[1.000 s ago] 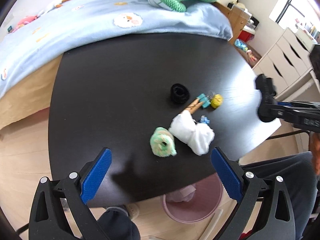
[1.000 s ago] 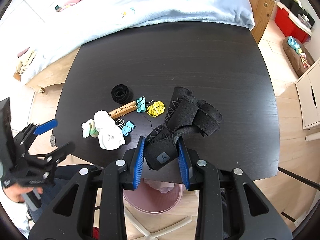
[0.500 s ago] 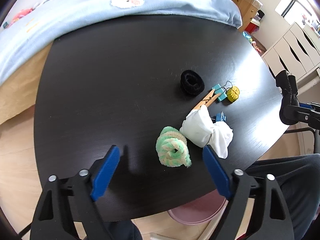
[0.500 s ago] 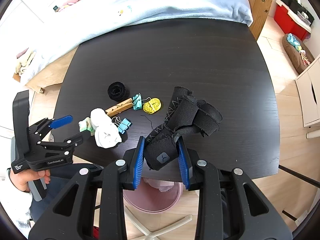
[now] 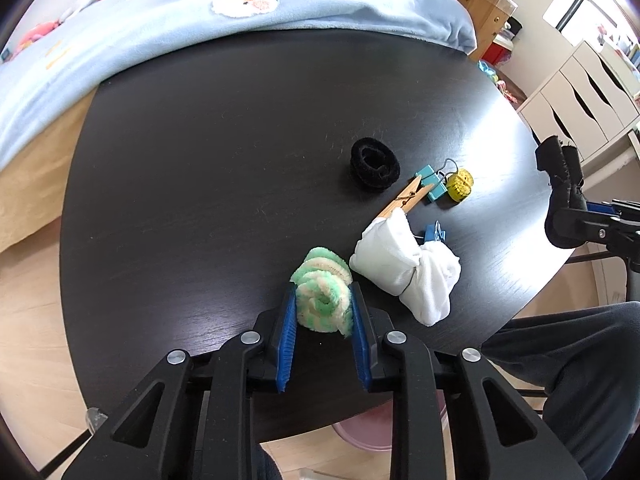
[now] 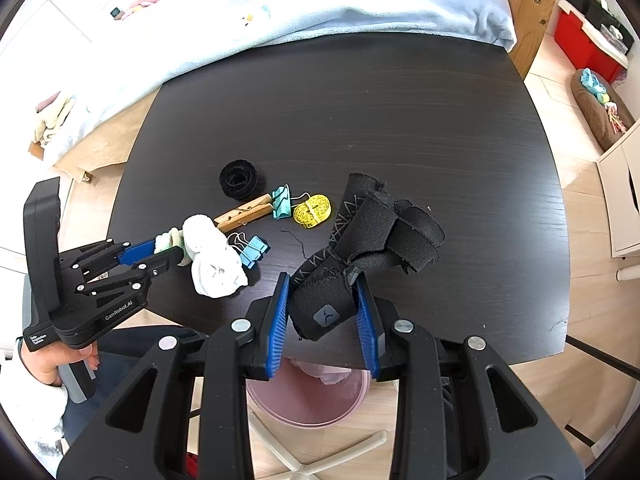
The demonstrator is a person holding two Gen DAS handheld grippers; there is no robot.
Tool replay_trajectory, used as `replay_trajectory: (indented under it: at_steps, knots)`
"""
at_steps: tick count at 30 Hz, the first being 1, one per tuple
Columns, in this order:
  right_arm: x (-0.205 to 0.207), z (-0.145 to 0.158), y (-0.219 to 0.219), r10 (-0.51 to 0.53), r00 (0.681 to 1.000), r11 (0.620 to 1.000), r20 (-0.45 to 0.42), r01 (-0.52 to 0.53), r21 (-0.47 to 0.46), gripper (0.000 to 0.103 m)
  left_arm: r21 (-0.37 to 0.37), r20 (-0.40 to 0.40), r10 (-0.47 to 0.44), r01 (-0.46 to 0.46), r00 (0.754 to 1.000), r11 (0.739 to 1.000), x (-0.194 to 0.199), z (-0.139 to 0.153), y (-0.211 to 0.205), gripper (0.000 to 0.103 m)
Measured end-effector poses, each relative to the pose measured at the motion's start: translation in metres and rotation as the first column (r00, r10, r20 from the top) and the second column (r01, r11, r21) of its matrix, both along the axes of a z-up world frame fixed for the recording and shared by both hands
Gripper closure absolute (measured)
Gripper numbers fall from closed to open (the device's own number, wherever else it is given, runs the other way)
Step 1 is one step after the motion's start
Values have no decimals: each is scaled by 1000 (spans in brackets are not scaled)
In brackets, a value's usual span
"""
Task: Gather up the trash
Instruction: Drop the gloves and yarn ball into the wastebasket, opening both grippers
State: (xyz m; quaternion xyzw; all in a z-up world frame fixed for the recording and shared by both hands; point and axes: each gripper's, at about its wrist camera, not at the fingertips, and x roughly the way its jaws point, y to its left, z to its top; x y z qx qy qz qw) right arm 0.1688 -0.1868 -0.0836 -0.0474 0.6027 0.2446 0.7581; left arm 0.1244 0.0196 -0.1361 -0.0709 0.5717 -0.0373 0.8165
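Two grips on: left gripper jaws just closed onto the green-and-cream fuzzy roll on the table, right gripper clamps the black strap brace; next, likely lift and drop both into the pink bin below the near edge.

A dark wooden table stands on a pale wood floor beside a bed under a light blue blanket, with white drawers near a bright window.

Your two wrist cameras look steeply down from close above the near edge, both sharing the desk and its clutter.
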Motion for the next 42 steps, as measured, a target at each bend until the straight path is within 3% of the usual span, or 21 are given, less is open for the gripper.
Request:
replay_trajectory:
  at_steps: [11,22,33,42]
  knots:
    - [-14,11,-3,21,999,1000,41,-21,-4,71,21,65,10,-11,998,1000,-23,37,-5,79]
    - [-65,31,-18,62,993,997,100,-66,32,71,8,144,-37,36,989,999,-76,71,-39,79]
    - [-124,50,-27,134,981,987,138,-145,70,71,15,182,-76,74,980,997,-115,87,-64,79]
    - [-157,37,-25,183,978,979,104,-191,67,71,16,190,-70,68,979,998,-139,87,-66,79]
